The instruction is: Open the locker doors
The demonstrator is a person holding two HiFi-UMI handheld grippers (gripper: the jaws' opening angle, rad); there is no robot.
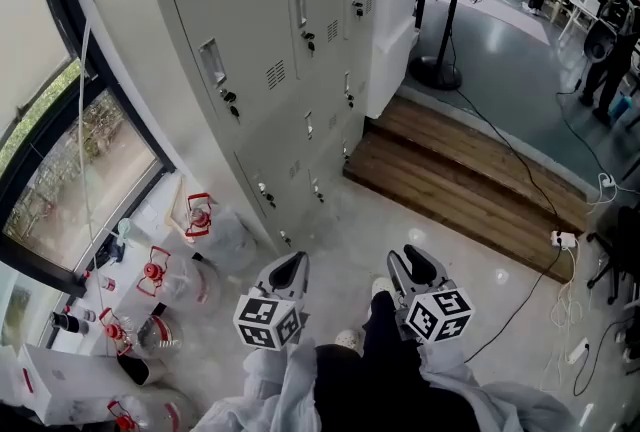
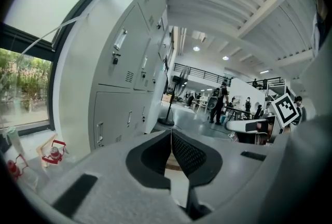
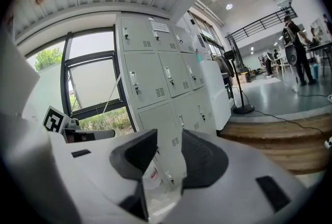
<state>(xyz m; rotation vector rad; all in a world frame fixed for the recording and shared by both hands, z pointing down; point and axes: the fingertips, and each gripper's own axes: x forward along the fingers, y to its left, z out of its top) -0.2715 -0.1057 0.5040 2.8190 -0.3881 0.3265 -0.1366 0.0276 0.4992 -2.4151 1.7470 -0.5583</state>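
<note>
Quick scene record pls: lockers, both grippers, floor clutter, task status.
lockers: grey bank, every visible door closed
left gripper: fingers together, nothing between them, not touching the lockers
right gripper: fingers apart, empty, pointing at a lower locker door
floor by window: clear containers with red clasps
right of lockers: wooden step, fan stand
task status: no door opened yet

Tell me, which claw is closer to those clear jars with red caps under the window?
Left. The left claw hovers just to the right of the jars. The right claw is farther right again, on the side toward the wooden step.
</note>
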